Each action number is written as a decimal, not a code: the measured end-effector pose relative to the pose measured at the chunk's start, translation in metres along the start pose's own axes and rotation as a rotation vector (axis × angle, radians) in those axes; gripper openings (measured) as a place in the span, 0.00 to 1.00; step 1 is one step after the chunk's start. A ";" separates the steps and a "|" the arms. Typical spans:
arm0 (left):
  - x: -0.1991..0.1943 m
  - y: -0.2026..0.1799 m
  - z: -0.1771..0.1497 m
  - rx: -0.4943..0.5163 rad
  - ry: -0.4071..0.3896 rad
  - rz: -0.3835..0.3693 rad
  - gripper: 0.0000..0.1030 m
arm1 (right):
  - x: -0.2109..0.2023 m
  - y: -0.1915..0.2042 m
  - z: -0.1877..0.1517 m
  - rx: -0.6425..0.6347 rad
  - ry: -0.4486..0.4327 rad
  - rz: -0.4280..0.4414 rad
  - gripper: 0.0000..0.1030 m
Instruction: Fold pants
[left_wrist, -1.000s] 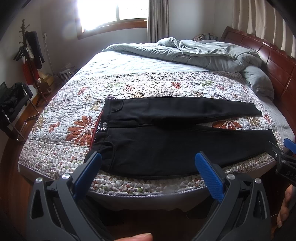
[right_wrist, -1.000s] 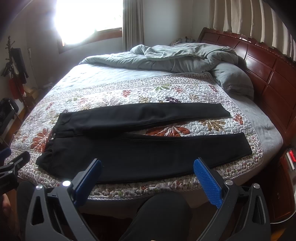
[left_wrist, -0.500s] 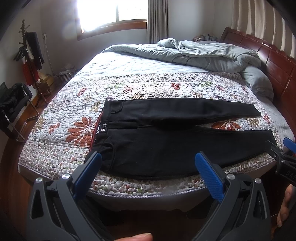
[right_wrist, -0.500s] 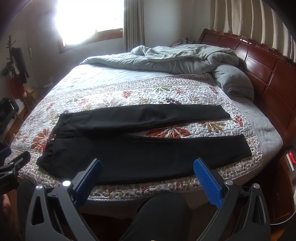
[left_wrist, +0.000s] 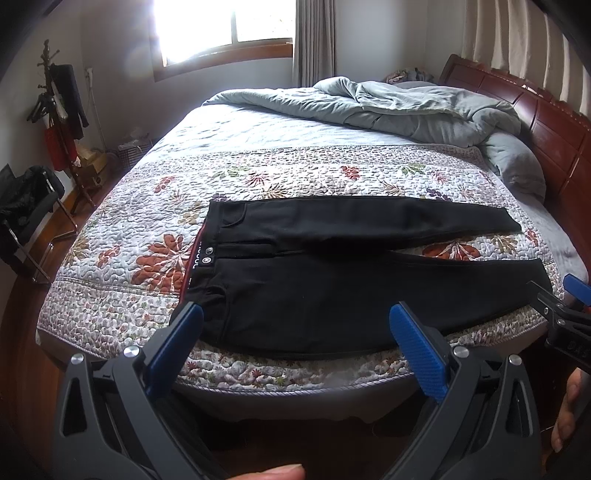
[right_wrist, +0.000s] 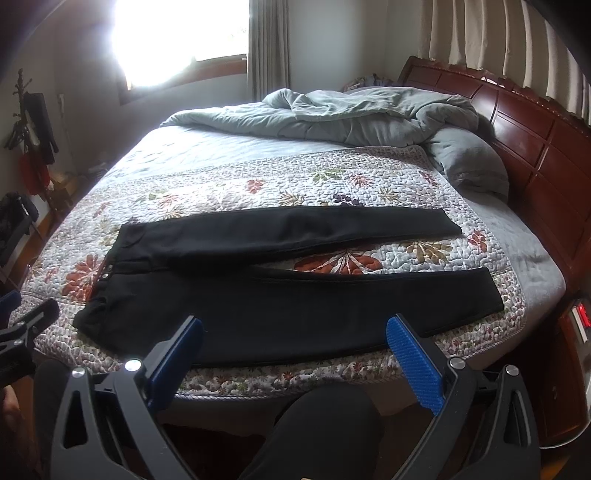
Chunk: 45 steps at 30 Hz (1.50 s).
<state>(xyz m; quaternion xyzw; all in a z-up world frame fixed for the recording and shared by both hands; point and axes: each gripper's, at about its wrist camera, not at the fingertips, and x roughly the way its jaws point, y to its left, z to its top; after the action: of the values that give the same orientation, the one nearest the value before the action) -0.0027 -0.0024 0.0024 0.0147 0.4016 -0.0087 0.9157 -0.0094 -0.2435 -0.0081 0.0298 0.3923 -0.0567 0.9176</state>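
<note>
Pants (left_wrist: 332, 291) lie flat on the quilt (left_wrist: 295, 177) near the bed's front edge, waist to the left, legs splayed apart to the right, probably spread so one leg can fold over the other. Left claw (left_wrist: 295, 332) hovers spread and empty before the waist and thigh; right claw (right_wrist: 293, 345) hangs spread and empty before the near leg. Neither touches the cloth.

The pants (left_wrist: 332, 280) are spread on the quilted bedspread (left_wrist: 147, 229), waistband leftward; the duvet (left_wrist: 388, 110) is heaped behind them.
</note>
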 end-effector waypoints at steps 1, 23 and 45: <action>-0.001 0.000 0.001 0.000 0.000 -0.001 0.97 | 0.000 0.000 0.000 0.000 0.001 -0.001 0.97; 0.008 0.003 0.002 -0.001 0.011 -0.004 0.97 | 0.011 0.000 -0.002 -0.001 0.016 -0.004 0.97; 0.207 0.138 0.102 0.164 0.277 -0.227 0.97 | 0.207 0.009 0.135 -0.536 0.225 0.287 0.96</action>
<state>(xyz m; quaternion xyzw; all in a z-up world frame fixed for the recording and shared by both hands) 0.2164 0.1316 -0.0776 0.0450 0.5208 -0.1427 0.8405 0.2301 -0.2642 -0.0647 -0.1519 0.4839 0.1823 0.8423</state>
